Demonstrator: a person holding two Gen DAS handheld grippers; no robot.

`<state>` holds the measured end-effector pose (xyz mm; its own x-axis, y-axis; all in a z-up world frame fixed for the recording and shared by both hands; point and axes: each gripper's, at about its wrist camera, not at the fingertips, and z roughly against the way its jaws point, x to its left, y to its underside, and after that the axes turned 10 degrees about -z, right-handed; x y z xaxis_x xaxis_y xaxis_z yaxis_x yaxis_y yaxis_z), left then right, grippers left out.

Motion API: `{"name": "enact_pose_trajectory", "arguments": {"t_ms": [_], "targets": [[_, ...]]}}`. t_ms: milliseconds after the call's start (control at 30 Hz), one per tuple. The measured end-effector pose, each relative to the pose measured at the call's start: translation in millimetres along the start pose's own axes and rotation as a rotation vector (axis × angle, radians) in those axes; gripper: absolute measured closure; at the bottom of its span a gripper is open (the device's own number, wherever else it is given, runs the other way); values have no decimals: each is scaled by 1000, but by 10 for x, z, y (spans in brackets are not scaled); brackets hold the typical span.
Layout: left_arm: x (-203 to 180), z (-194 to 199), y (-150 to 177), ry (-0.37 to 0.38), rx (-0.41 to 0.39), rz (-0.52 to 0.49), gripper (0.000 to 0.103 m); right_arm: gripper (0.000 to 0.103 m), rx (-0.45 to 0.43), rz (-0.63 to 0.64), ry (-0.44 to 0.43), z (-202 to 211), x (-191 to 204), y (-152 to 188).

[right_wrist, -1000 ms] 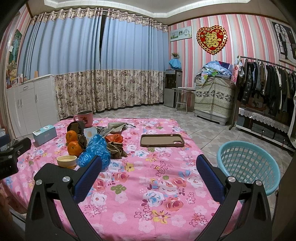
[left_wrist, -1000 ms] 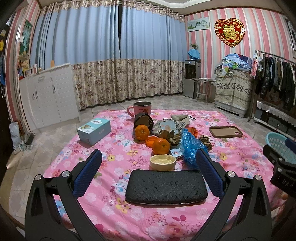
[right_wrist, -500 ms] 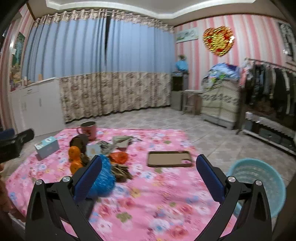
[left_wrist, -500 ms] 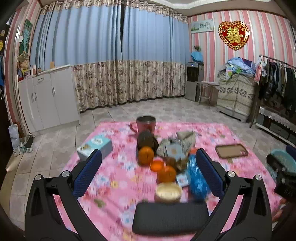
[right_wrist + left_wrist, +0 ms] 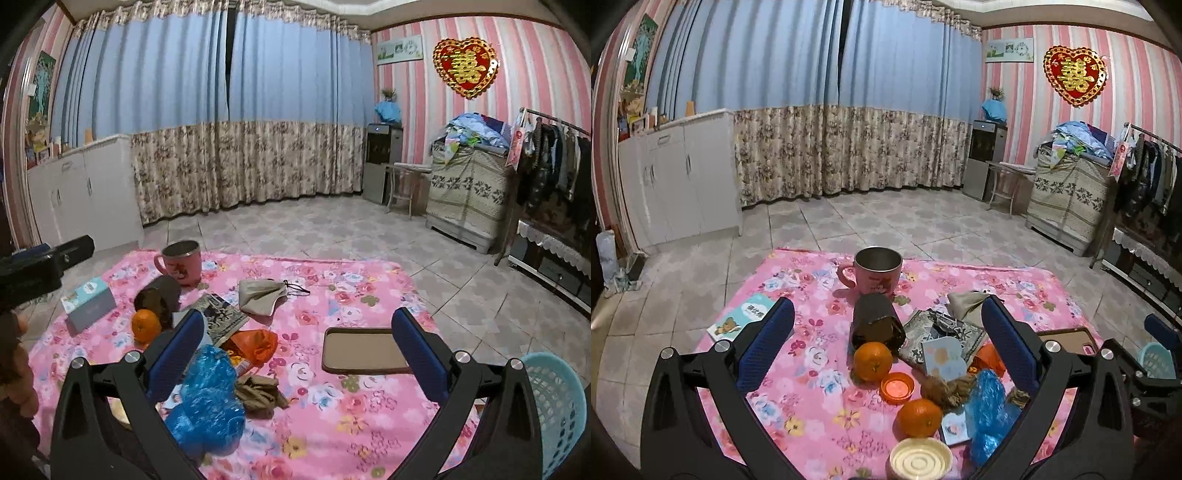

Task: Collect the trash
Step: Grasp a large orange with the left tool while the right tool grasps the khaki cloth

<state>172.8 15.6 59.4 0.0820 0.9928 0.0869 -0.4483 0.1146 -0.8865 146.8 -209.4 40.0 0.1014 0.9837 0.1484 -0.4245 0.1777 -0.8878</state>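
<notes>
A pile of trash lies on the pink flowered tablecloth (image 5: 354,295): a crumpled blue plastic bag (image 5: 207,395) (image 5: 988,410), an orange plastic bag (image 5: 255,343), brown crumpled paper (image 5: 260,393) (image 5: 947,386) and a printed packet (image 5: 221,317). My left gripper (image 5: 886,314) hovers open above the pile's near side, holding nothing. My right gripper (image 5: 298,317) is also open and empty above the table, with the blue bag by its left finger. A light blue basket (image 5: 554,410) stands on the floor off the table's right edge.
Two oranges (image 5: 872,360) (image 5: 919,417), an orange lid (image 5: 897,387), a cream lid (image 5: 921,459), a dark pouch (image 5: 877,325), a pink mug (image 5: 877,273), a tissue box (image 5: 740,321), a beige pouch (image 5: 260,291) and a brown phone case (image 5: 364,350) share the table.
Both grippers have risen and moved forward over the table. The black pad at the near edge has left the left wrist view. Both stay open.
</notes>
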Motion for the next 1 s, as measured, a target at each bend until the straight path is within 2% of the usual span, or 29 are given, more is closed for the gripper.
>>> {"name": "enact_pose_trajectory", "arguments": {"t_ms": [133,300,400,500,600,800,900,967,1000], "targets": [[-8,-258,183,-30,55,-18,5,4,35,26,24,-215,-94,149],[-37,-659,395,-42,165,-75,5,4,89,18,41,-416,-263,346],[-35,-818,477,-30,211,-97,5,4,118,7,55,-499,-333,396],[-17,-948,513,-12,236,-111,5,4,108,-12,70,-520,-374,401],[31,-1085,535,8,266,-81,5,4,105,-41,67,-533,-407,402],[77,-1275,585,53,335,-51,19,4,172,-11,119,-642,-332,457],[98,-1317,602,90,349,-35,31,4,184,-14,120,-652,-325,469],[106,-1343,613,105,361,-26,46,4,184,-9,125,-642,-316,477],[102,-1350,616,110,364,-26,49,4,182,-6,124,-633,-306,480]]}}
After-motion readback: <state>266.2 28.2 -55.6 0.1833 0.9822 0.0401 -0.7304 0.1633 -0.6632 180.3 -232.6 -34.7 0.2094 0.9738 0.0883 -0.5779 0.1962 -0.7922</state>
